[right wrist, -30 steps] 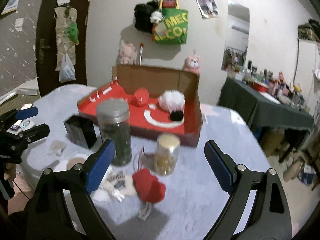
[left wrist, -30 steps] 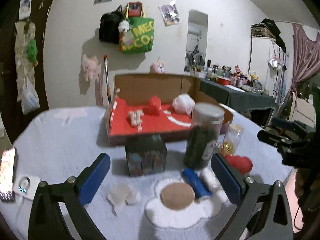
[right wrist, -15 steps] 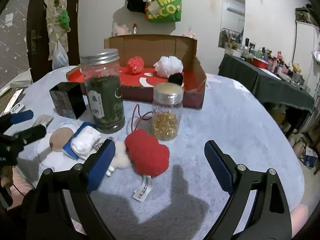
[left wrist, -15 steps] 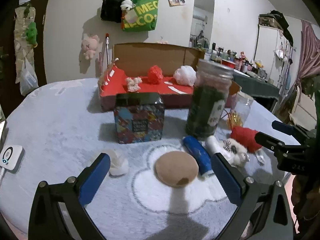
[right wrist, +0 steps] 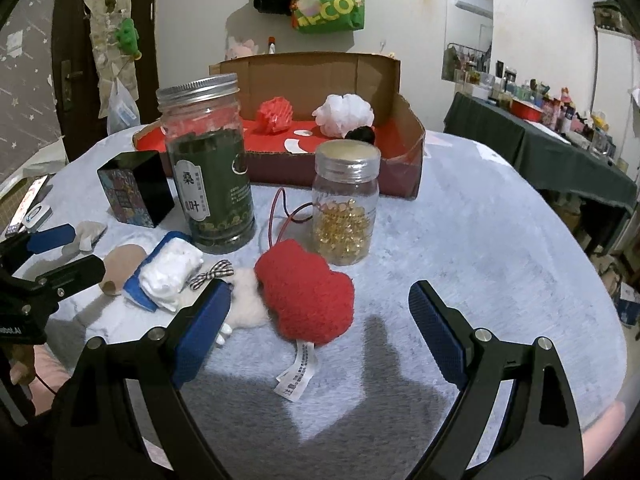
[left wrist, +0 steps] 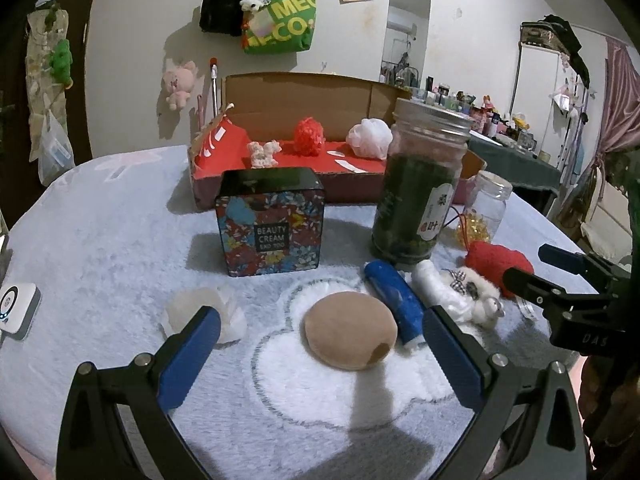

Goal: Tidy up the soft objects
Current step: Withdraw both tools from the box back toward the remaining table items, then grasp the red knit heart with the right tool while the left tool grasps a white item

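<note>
- A red plush heart (right wrist: 308,294) lies on the near part of the desk (right wrist: 480,248), touching a white fluffy toy (right wrist: 248,300) on its left.
- A tan round pad (left wrist: 350,334) sits farther left, beside a blue-and-white roll (left wrist: 394,300).
- The right hand-held gripper (right wrist: 318,328) stands wide apart, empty, just near the heart.
- The left hand-held gripper (left wrist: 320,344) is likewise apart, straddling the pad without touching.
- Behind stand a green jar (right wrist: 208,168), a small jar of gold beads (right wrist: 346,204) and a red-lined cardboard box (right wrist: 408,148).
</note>
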A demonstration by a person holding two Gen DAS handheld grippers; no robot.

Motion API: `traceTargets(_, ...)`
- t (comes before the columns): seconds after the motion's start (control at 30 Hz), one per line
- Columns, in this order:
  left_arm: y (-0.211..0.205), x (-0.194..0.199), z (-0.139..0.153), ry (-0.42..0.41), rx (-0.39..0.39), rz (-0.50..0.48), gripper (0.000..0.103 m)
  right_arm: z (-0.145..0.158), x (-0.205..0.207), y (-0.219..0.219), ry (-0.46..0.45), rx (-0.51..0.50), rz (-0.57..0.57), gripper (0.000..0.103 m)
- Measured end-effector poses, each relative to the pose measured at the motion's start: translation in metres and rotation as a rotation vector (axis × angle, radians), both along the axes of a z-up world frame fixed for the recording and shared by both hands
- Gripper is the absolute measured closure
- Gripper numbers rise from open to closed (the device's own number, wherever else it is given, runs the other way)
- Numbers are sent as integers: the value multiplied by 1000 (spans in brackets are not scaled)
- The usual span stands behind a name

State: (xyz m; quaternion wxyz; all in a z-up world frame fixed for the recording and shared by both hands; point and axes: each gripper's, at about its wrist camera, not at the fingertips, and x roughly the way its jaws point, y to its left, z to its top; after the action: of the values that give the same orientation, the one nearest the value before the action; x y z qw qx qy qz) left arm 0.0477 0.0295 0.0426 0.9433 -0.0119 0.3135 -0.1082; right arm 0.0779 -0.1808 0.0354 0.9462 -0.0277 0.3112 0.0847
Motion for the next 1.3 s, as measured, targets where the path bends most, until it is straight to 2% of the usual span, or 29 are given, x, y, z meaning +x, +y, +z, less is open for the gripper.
traceTargets(0.33,-4,1,-2,5,14,9,0,-2,2,6,8,4,12,11)
traceTargets(0.6,22,13,-3,34,16,80,1,-5,14,-6,31,36,-8,11)
traceTargets(0.67,29,18,-4,46,30,93,4,-7,18,-10,42,53,-8,11)
traceTargets(0.77,37,23,-7,67,39,106,17,-11,26,-16,71,102,7,12)
traceTargets(0.8,40,24,-9,74,42,113,24,-12,28,-18,80,119,12,12)
traceTargets(0.83,42,26,-10,79,48,118,31,-13,30,-19,90,139,22,17)
traceTargets(0.87,44,26,-10,78,55,123,34,-15,31,-21,101,160,37,22)
traceTargets(0.93,46,26,-11,65,79,133,57,-17,32,-22,112,179,50,45)
traceTargets(0.97,46,26,-10,59,87,136,63,-17,32,-22,114,188,63,50)
traceTargets(1.0,47,26,-10,58,95,138,75,-17,31,-22,116,211,84,61)
traceTargets(1.03,48,26,-9,56,95,139,88,-16,30,-22,117,224,93,61)
traceTargets(1.13,52,24,-4,52,50,127,92,-10,24,-19,83,216,97,61)
traceTargets(1.3,38,15,5,30,14,63,93,8,9,-15,25,239,131,61)
